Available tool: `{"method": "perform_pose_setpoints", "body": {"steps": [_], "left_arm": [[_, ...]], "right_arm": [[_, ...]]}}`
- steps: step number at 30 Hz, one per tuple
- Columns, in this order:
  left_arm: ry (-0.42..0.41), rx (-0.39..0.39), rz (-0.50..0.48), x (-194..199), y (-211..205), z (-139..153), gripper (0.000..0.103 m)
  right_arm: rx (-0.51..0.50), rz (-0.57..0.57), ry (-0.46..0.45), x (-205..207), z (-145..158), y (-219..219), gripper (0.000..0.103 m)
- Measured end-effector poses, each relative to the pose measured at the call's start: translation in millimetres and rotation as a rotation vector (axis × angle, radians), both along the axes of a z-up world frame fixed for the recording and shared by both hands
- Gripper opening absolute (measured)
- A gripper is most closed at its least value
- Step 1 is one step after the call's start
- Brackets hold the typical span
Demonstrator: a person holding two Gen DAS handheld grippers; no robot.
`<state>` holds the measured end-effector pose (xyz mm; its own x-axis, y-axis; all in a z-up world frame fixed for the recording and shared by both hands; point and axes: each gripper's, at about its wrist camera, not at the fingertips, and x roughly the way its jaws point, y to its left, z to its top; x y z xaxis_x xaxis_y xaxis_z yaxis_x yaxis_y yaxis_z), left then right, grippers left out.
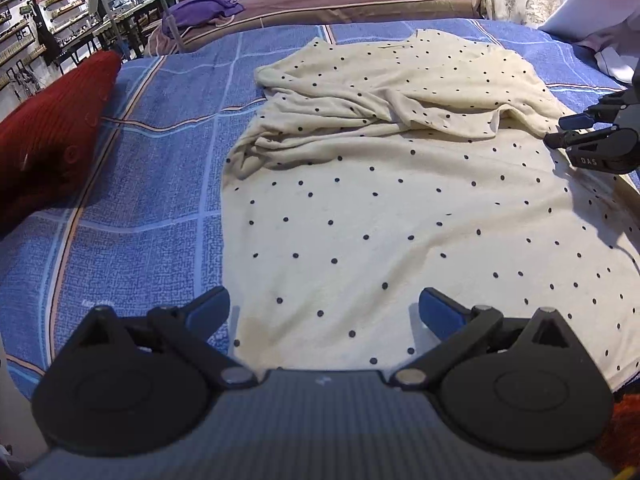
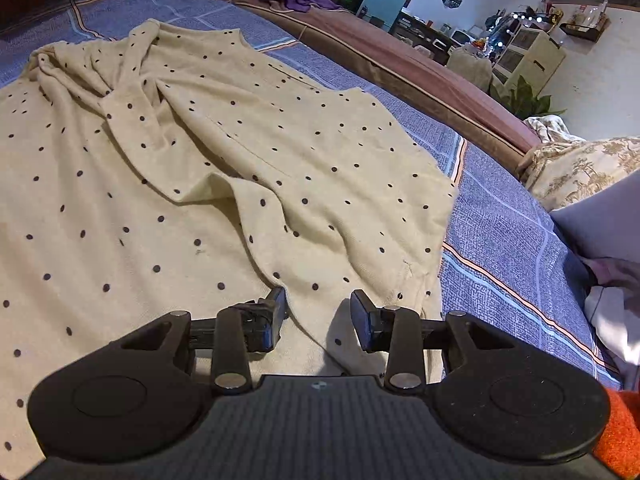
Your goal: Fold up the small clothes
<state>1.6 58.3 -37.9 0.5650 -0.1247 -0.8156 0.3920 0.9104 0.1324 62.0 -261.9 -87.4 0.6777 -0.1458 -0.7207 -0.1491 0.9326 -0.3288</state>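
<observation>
Right wrist view: the cream knit garment with dark polka dots lies spread over the blue checked bedspread, its upper part rumpled into soft ridges toward the far edge. It looks light, limp and faintly nubbly, likely to sag and drag, so a pinch at the hem or a side seam should serve best. The right gripper has its jaws apart over the garment's near right edge, clamping nothing; the left gripper likewise gapes, empty, above the near hem.
</observation>
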Motion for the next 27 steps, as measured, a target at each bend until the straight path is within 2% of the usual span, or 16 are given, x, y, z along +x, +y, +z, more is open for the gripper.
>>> {"method": "perform_pose_setpoints", "body": {"steps": [2, 5, 7, 9, 12, 14, 15, 16, 18, 20, 24, 27], "left_arm": [[0.004, 0.006, -0.003, -0.4, -0.6, -0.8, 0.103], [0.011, 0.007, -0.002, -0.9, 1.4, -3.0, 0.103], [0.016, 0.008, 0.003, -0.5, 3.5, -4.9, 0.103], [0.02, 0.008, 0.009, 0.7, 4.4, -6.0, 0.103], [0.017, 0.004, 0.012, 1.9, 5.0, -5.9, 0.103], [0.018, 0.001, 0.01, 2.4, 5.0, -6.2, 0.103], [0.018, 0.002, 0.01, 2.2, 4.7, -6.6, 0.103], [0.017, 0.003, 0.009, 2.0, 4.2, -7.0, 0.103], [0.021, 0.001, 0.009, 2.1, 3.9, -8.3, 0.103], [0.025, -0.003, 0.011, 2.6, 3.5, -9.3, 0.103], [0.019, 0.0, 0.011, 2.2, 5.2, -8.9, 0.103], [-0.004, 0.006, 0.024, 3.4, 12.5, -5.6, 0.103]], "right_arm": [[0.084, -0.029, 0.037, 2.6, 4.0, -8.4, 0.002], [0.231, -0.054, 0.017, -6.8, 24.8, -18.1, 0.003], [0.377, -0.042, 0.013, -16.8, 49.4, -25.2, 0.003], [0.57, -0.042, 0.019, -24.9, 72.9, -36.3, 0.002], [0.981, -0.025, 0.044, -39.2, 111.5, -60.3, 0.002], [1.194, 0.012, 0.038, -48.7, 132.1, -72.3, 0.003], [1.268, 0.034, 0.026, -53.2, 145.1, -77.8, 0.003], [1.297, 0.046, 0.01, -56.3, 153.7, -82.0, 0.003], [1.319, 0.048, -0.018, -61.3, 165.1, -92.3, 0.003], [1.258, -0.031, -0.018, -60.4, 160.0, -101.4, 0.003], [0.914, -0.24, 0.067, -45.4, 119.9, -96.8, 0.003], [0.715, -0.233, 0.098, -37.9, 101.3, -73.3, 0.003]]}}
